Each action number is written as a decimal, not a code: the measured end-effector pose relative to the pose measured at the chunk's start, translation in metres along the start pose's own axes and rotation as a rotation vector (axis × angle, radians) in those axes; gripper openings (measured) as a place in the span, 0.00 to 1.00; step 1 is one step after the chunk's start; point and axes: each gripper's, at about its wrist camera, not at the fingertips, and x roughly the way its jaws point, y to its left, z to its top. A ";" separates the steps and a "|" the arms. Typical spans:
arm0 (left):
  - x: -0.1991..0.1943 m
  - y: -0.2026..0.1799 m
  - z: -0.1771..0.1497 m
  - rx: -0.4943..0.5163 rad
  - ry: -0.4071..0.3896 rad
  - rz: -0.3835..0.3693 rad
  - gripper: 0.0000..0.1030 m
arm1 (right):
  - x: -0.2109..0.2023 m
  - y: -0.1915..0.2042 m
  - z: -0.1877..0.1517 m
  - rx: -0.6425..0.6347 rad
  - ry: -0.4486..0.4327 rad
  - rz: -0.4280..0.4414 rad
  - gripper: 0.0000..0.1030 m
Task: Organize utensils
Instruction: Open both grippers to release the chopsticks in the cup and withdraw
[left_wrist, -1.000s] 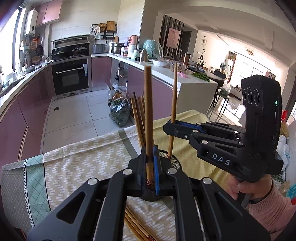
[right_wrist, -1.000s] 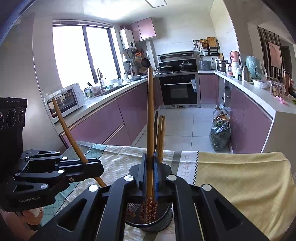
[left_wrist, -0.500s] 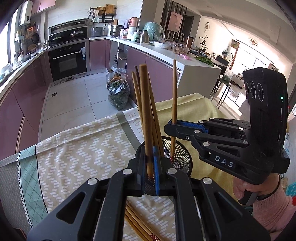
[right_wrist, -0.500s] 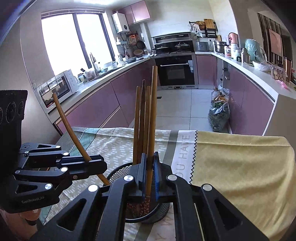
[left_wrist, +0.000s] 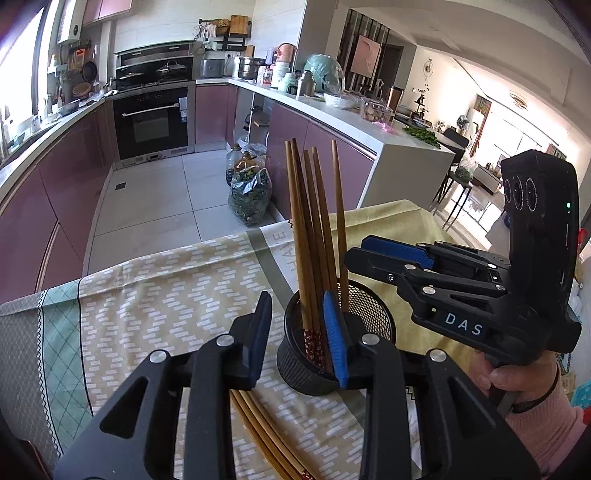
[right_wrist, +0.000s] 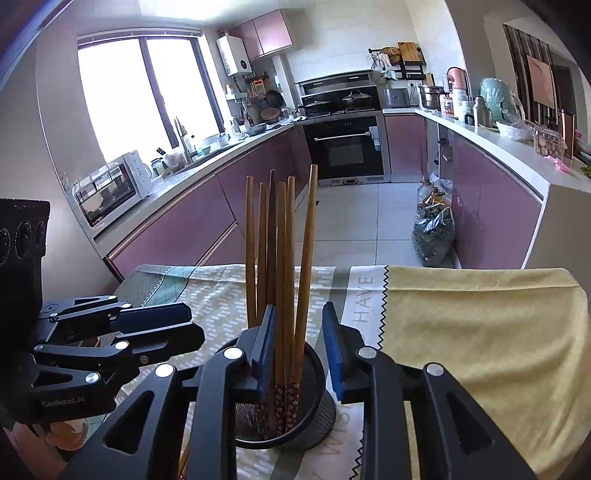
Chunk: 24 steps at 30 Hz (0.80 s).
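Patterned tablecloth (left_wrist: 155, 295) over the table, bearing a mesh holder (left_wrist: 373, 306) and loose chopsticks (left_wrist: 266, 439).

Chopsticks (left_wrist: 314, 236) stand in a mesh cup (left_wrist: 373, 306) on the tablecloth (left_wrist: 155, 295); more chopsticks (left_wrist: 258, 424) lie on the cloth before the cup.

I count six brown wooden chopsticks (right_wrist: 280, 266) standing in one black wire-mesh cup (right_wrist: 321, 410) at lower centre. About three more wooden chopsticks (left_wrist: 258, 435) lie loose on the patterned tablecloth (left_wrist: 147, 291), lower centre.
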 end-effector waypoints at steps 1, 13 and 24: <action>-0.005 0.001 -0.002 -0.007 -0.013 0.004 0.34 | -0.002 0.000 -0.001 -0.001 -0.005 0.001 0.24; -0.068 0.010 -0.047 -0.029 -0.149 0.051 0.52 | -0.053 0.023 -0.024 -0.060 -0.098 0.090 0.35; -0.059 0.036 -0.118 -0.101 -0.037 0.112 0.54 | -0.063 0.042 -0.069 -0.119 -0.043 0.146 0.40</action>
